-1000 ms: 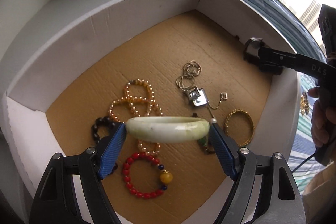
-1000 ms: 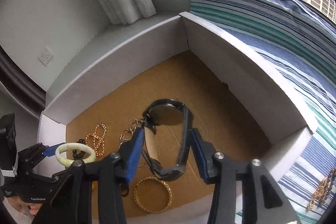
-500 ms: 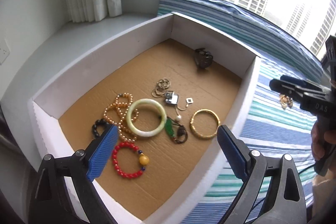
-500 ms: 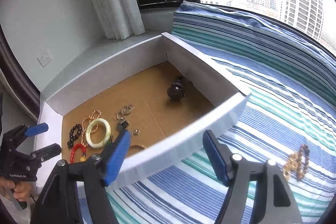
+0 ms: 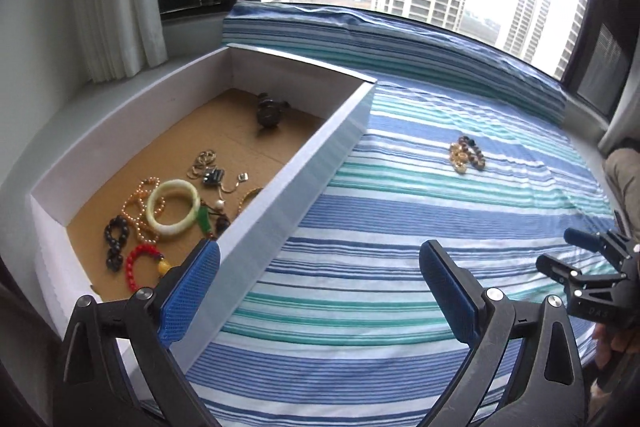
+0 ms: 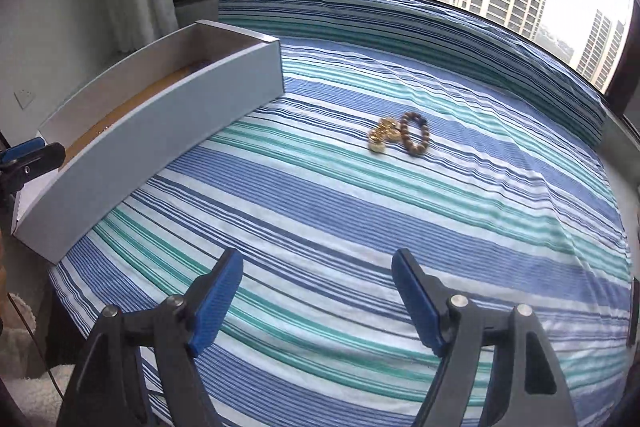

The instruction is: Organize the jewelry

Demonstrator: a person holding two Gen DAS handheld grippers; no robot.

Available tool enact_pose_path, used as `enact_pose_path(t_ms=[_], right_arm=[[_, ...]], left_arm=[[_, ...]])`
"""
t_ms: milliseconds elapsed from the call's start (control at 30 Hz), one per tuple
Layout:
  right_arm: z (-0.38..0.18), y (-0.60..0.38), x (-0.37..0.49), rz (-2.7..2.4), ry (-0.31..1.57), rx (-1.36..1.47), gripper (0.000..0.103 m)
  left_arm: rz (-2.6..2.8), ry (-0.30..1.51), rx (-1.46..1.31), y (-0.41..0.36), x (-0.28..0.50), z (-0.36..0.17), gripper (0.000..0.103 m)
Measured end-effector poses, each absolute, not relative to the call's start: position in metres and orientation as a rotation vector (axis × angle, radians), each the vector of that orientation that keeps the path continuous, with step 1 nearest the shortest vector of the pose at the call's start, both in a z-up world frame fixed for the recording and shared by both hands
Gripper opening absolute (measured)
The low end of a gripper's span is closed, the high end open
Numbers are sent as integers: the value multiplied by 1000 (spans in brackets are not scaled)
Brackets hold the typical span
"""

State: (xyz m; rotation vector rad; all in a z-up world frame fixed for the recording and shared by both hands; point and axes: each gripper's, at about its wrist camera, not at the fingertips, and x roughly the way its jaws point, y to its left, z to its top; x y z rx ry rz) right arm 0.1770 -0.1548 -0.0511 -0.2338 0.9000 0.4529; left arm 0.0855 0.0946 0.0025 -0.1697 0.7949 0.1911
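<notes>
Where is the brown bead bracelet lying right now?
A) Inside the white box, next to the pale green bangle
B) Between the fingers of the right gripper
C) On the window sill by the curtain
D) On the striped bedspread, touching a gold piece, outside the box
D: the brown bead bracelet lies on the striped bedspread against a gold piece, well clear of the white box.

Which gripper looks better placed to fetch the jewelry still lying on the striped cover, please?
Probably the right gripper: open and empty, with the gold piece and brown bead bracelet ahead of it. The left gripper, also open, hangs beside the box.
</notes>
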Motion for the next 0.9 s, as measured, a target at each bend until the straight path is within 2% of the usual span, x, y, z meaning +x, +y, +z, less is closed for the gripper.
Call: enact_pose_path(t_ms=[233,600,900], right_arm=[[-63,-197,147,359,902,-186,79],[-96,-219,119,331,955,-104,79],[-110,-245,123,319,983,-7,79]], left_arm=[[167,813,-129,67,87,-6,101],[57,965,-111,25,102,-64,101],[-185,972,-138,-11,188,-59,100]])
